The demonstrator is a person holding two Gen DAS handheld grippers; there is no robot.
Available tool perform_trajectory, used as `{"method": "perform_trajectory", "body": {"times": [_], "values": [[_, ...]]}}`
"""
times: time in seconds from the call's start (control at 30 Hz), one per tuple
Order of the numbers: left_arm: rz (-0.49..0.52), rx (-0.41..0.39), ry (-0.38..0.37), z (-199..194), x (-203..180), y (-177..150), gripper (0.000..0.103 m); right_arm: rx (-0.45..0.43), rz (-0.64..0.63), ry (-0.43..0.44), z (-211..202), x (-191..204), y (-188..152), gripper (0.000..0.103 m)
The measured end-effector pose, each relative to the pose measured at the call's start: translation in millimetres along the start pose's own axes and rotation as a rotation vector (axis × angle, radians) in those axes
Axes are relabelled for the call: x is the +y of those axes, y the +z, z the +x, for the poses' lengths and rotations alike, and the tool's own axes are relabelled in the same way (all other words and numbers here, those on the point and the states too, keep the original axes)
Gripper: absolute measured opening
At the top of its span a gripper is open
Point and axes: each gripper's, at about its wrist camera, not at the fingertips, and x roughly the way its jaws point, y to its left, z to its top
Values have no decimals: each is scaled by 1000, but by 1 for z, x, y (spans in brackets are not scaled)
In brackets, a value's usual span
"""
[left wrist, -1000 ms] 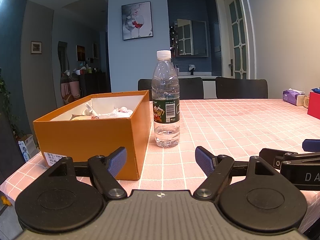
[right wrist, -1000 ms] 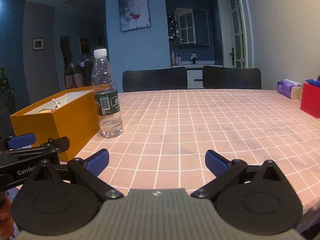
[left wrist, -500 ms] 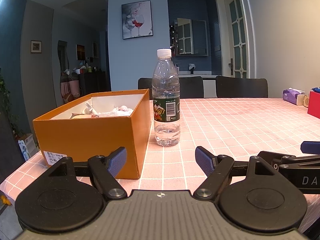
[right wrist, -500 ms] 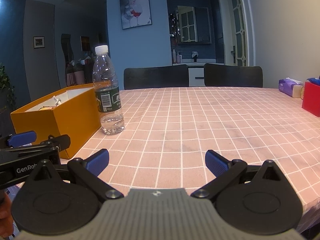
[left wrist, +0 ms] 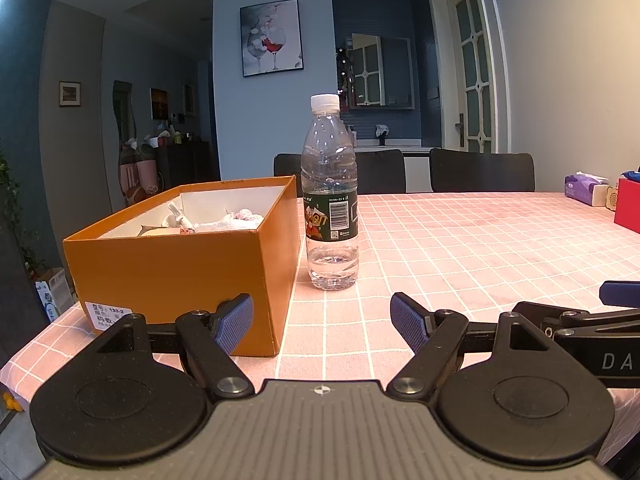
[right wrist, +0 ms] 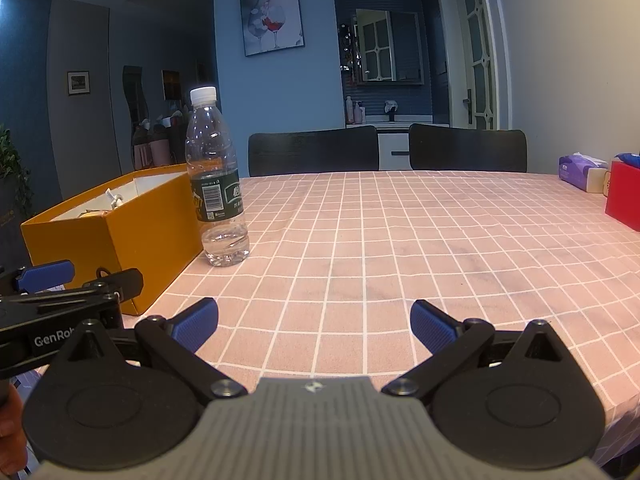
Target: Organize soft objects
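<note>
An open orange box (left wrist: 180,264) stands at the table's left end and holds pale soft objects (left wrist: 224,222); it also shows in the right wrist view (right wrist: 132,224). A clear water bottle (left wrist: 330,200) with a green label stands upright just right of the box, also in the right wrist view (right wrist: 216,184). My left gripper (left wrist: 322,322) is open and empty, low over the table in front of the bottle and the box's near right corner. My right gripper (right wrist: 314,324) is open and empty over bare tablecloth, to the right of the left one.
A pink checked cloth (right wrist: 400,240) covers the table. A red box (right wrist: 624,196) and a purple tissue pack (right wrist: 580,168) sit at the far right edge. Two black chairs (right wrist: 384,152) stand behind the table. The table's left edge is just beyond the box.
Both grippers have drifted slightly, with the right wrist view shifting a little so the bottle sits further right and higher. Both stay open.
</note>
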Motion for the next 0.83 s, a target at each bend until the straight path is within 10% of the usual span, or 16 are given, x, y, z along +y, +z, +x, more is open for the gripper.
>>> {"method": "perform_trajectory", "body": {"times": [0.83], "values": [[7, 10, 3, 5, 2, -1, 91, 19, 0, -4, 8, -1, -2, 100]]}}
